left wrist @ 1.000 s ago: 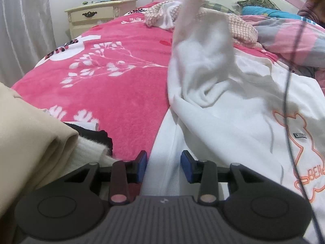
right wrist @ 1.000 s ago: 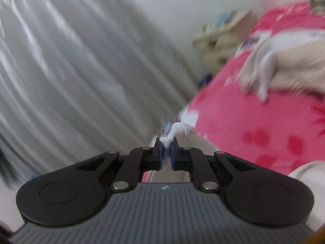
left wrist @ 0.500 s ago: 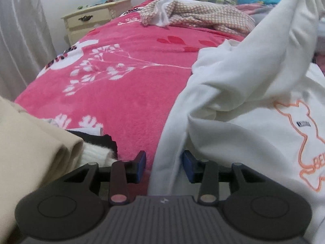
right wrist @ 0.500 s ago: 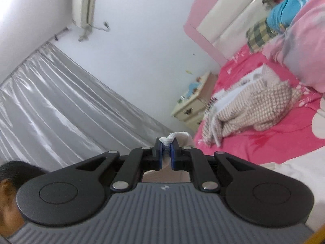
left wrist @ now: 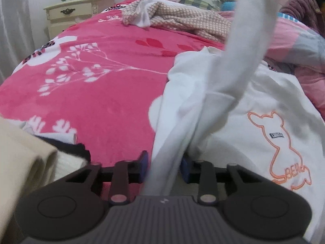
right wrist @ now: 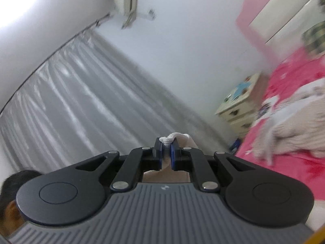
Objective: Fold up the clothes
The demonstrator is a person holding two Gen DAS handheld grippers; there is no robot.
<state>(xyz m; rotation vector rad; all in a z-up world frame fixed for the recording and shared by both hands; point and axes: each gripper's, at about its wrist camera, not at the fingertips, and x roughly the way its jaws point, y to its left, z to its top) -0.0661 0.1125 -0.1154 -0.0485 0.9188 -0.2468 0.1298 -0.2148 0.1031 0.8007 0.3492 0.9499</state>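
A white sweatshirt [left wrist: 254, 126] with an orange outline print lies on the right part of the pink bed cover [left wrist: 101, 101]. One of its sleeves [left wrist: 249, 40] is stretched upward out of the top of the left wrist view. My left gripper [left wrist: 164, 165] points down at the sweatshirt's near edge. Its jaws are closing with a hanging fold of white cloth between them, and the pads are not visibly pressing on it. My right gripper [right wrist: 166, 142] is raised and level. It is shut on a white ribbed cuff [right wrist: 172, 137] that sticks out past its pads.
A checked beige garment [left wrist: 182, 18] lies crumpled toward the headboard. Folded beige cloth [left wrist: 20, 152] and a black garment [left wrist: 75, 150] sit at the near left. A cream nightstand [left wrist: 75, 14] and a grey curtain [right wrist: 81, 101] stand beyond the bed. A person in maroon [left wrist: 300, 6] is at the far right.
The lifted sleeve swung from the middle toward the upper right. A fold of white cloth now runs between the left jaws, which have narrowed. The right gripper rose and turned, still holding the cuff.
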